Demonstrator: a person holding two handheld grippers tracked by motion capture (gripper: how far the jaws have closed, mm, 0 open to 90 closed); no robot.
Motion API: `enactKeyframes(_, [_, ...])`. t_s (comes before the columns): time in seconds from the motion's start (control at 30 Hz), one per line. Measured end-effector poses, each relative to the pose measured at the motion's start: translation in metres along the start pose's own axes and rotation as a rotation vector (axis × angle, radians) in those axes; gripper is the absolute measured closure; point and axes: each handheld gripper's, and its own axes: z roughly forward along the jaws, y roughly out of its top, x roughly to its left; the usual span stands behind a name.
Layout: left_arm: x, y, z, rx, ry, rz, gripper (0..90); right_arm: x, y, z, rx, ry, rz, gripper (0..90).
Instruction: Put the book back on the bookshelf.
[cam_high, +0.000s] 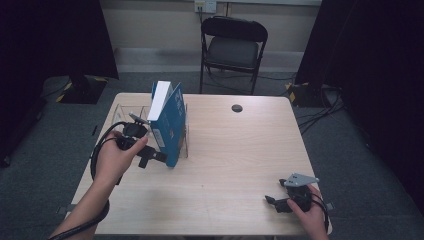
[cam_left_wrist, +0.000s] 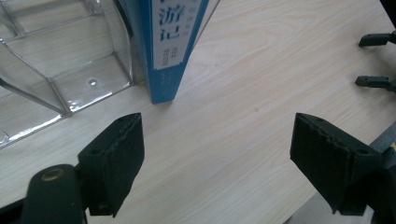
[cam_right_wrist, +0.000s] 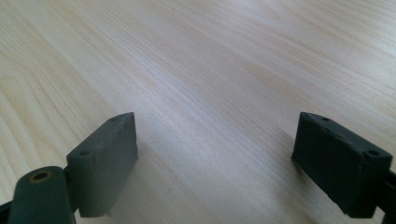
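The pale wooden table (cam_high: 225, 165) has most of its top bare: from the middle across to the right edge nothing stands on it except a small round dark grommet (cam_high: 237, 108) near the far edge. The crowded part is the far left corner, where a clear plastic file rack (cam_left_wrist: 56, 79) with thin dividers sits, and a tall blue hardback book with a white spine label (cam_high: 170, 125) stands upright at the rack's right end, its lower corner resting on the tabletop just outside the clear base. Beyond the far edge a black folding chair (cam_high: 232, 47) stands on the grey carpet, well apart from the work.

The left gripper (cam_high: 152, 156), held in the person's left hand (cam_high: 116, 157), sits low beside the near corner of the book. In the left gripper view its two black jaws are spread wide with bare wood between them, and the book's spine (cam_left_wrist: 170, 51) stands just ahead of the gap, closer to the left jaw (no pad is touching it).

The right gripper (cam_high: 272, 201) rests near the table's front right corner in the right hand (cam_high: 310, 215), well apart from the book; its jaws are likewise spread over bare wood grain (cam_right_wrist: 210, 93), holding nothing.
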Motion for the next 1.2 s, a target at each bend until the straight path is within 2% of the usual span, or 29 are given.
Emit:
enactKeyframes(0.6, [0.008, -0.022, 0.018, 0.014, -0.020, -0.005, 17.9, 0.000, 0.000, 0.000, 0.000, 0.002, -0.003, 12.9])
enactKeyframes(1.2, [0.025, -0.046, 0.037, 0.021, -0.052, -0.046, 19.3, 0.000, 0.000, 0.000, 0.001, 0.002, -0.002, 12.9])
